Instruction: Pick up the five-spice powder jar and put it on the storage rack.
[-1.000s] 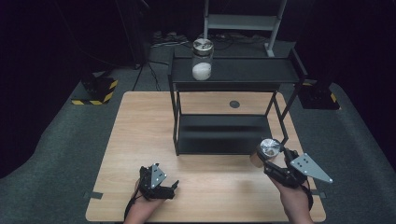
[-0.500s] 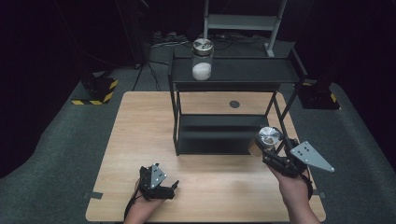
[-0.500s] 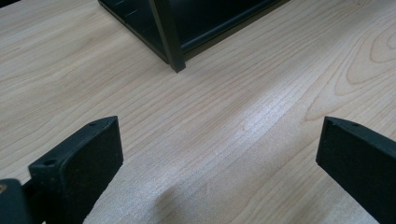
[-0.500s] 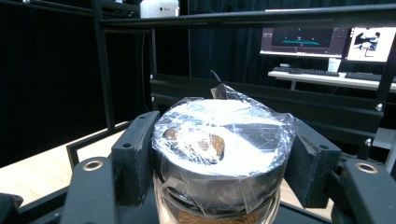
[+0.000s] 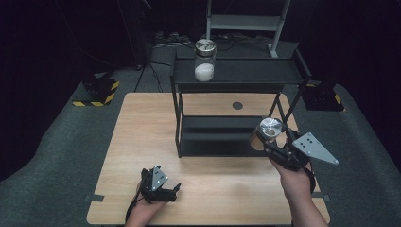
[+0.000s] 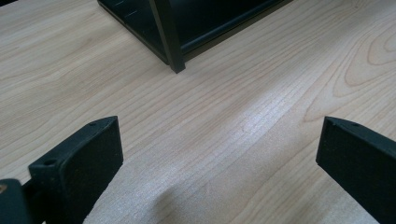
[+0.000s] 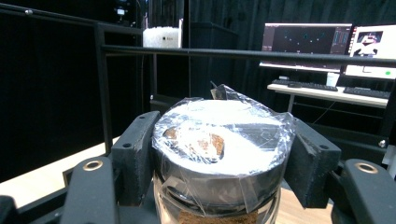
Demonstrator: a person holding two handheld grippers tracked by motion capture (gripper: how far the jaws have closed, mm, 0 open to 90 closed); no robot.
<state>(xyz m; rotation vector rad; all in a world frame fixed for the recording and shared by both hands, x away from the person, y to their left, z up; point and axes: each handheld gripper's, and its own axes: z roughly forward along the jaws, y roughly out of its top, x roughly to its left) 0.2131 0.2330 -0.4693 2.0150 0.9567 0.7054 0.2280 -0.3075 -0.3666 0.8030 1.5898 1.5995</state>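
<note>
My right gripper (image 5: 269, 142) is shut on a glass jar (image 5: 267, 131) with a black lid wrapped in clear film, held in the air beside the right front leg of a black two-level shelf (image 5: 236, 71). In the right gripper view the jar (image 7: 219, 154) sits between both jaws, brown contents showing below the lid. A second jar (image 5: 205, 59) holding white grains stands on the shelf's top level at the left, and appears as the white-filled jar (image 7: 161, 36) far off. My left gripper (image 5: 166, 189) rests low on the wooden table (image 5: 142, 127), open with nothing between its jaws (image 6: 219, 154).
The shelf's lower level (image 5: 222, 135) is a dark tray on the table. A dark round hole (image 5: 237, 105) marks the tabletop behind the shelf. Yellow-black striped blocks (image 5: 97, 92) lie on the floor at left. Monitors (image 7: 303, 39) glow beyond the shelf.
My right gripper has risen with the jar and drifted toward the shelf's right leg. The left gripper has stayed put.
</note>
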